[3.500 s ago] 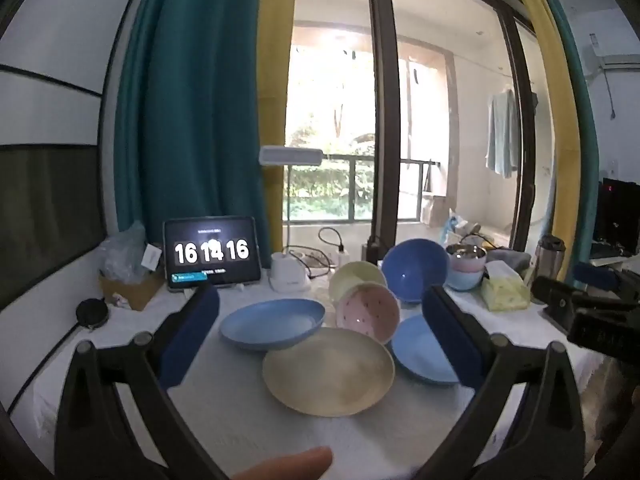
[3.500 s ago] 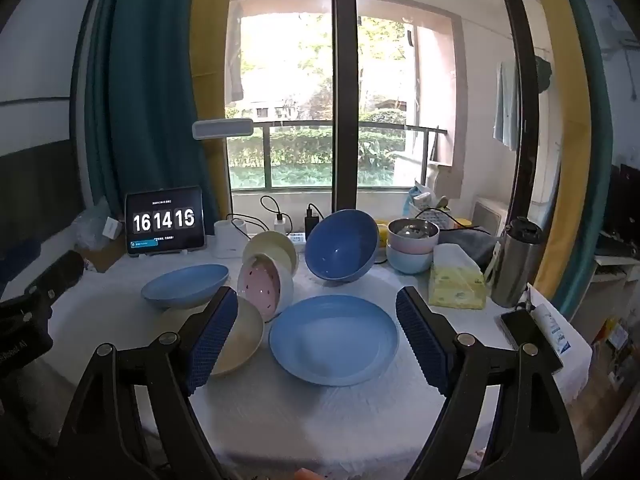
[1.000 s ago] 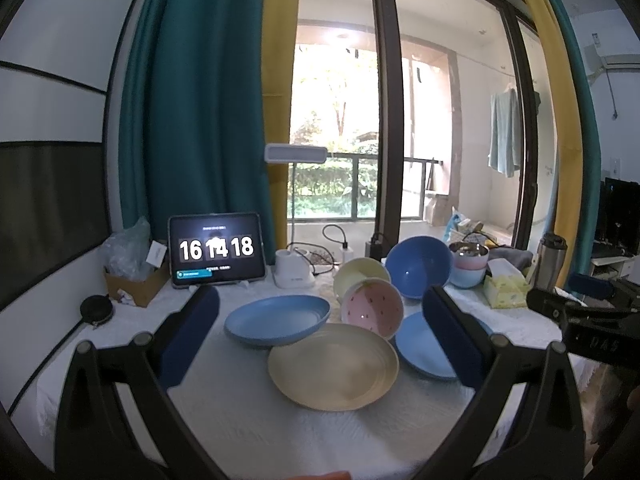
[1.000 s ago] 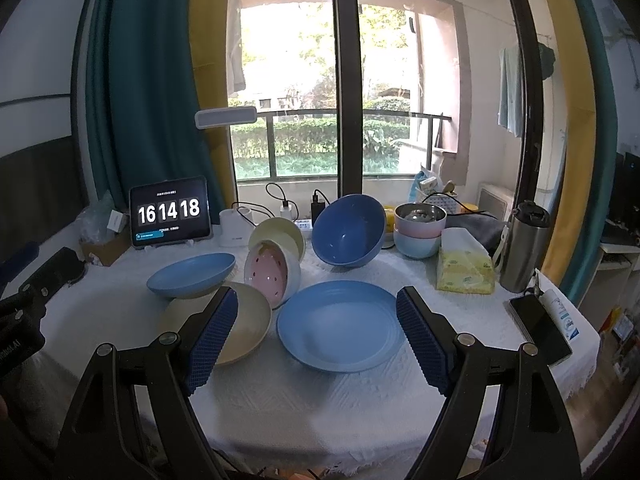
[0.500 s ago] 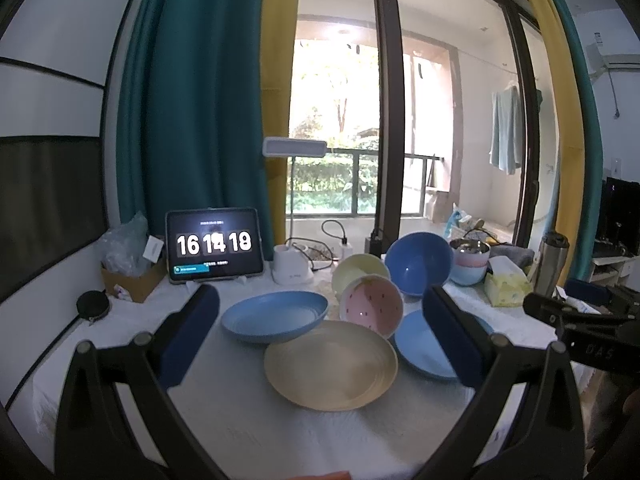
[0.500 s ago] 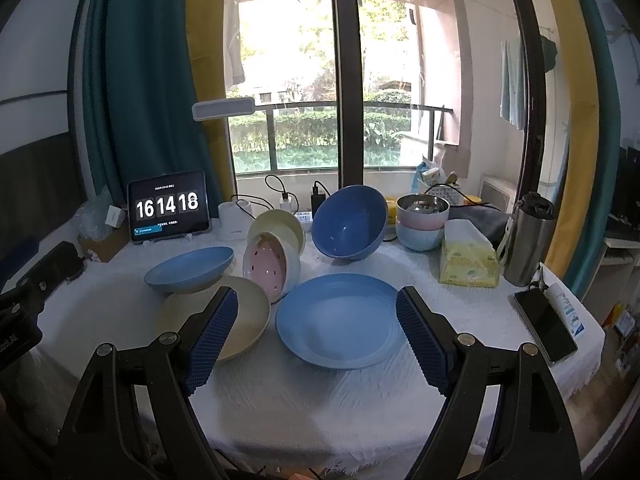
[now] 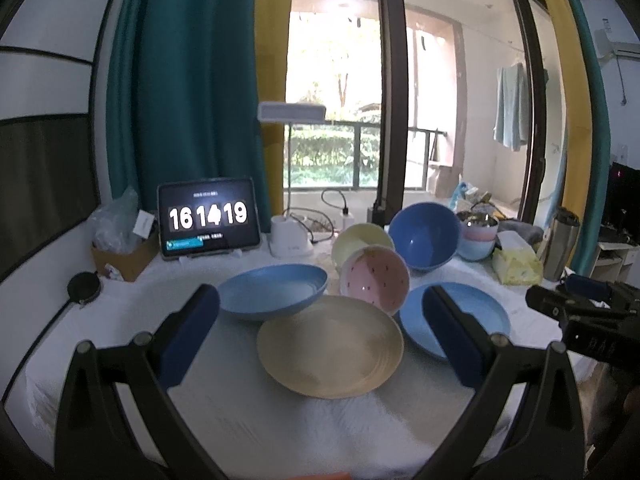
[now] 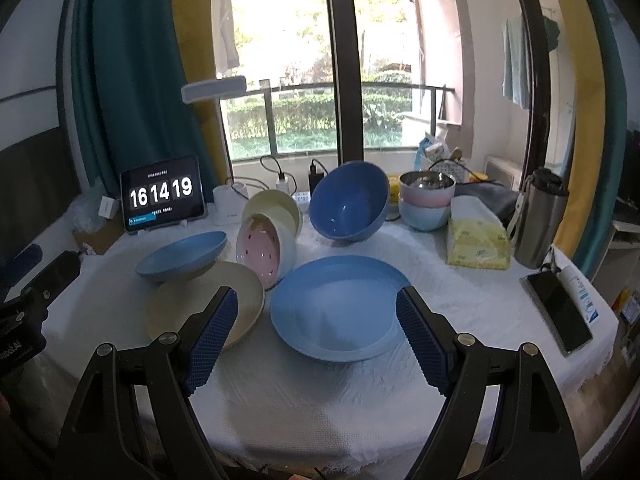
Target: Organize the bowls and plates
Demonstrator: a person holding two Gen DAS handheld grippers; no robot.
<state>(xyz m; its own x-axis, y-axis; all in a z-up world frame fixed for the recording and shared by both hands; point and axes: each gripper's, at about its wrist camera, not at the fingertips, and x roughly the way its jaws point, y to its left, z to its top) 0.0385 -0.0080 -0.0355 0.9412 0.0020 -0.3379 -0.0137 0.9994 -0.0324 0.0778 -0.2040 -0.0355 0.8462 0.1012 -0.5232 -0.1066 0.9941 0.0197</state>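
Both the left gripper [image 7: 320,328] and right gripper [image 8: 316,336] hang spread, empty. The blue plate [image 8: 340,308] looks light, stiff, slick; I'd pinch its near rim.

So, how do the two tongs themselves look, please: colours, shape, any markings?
Both are alike. The left tongs and right tongs each have two black, triangular frame arms with cut-out openings and silver round bolts. Each finger carries a dark blue pad with a fine gridded texture. Seen from the side, the right tongs' black body bears small pale lettering, too blurred to read. No cables or sleeves show.
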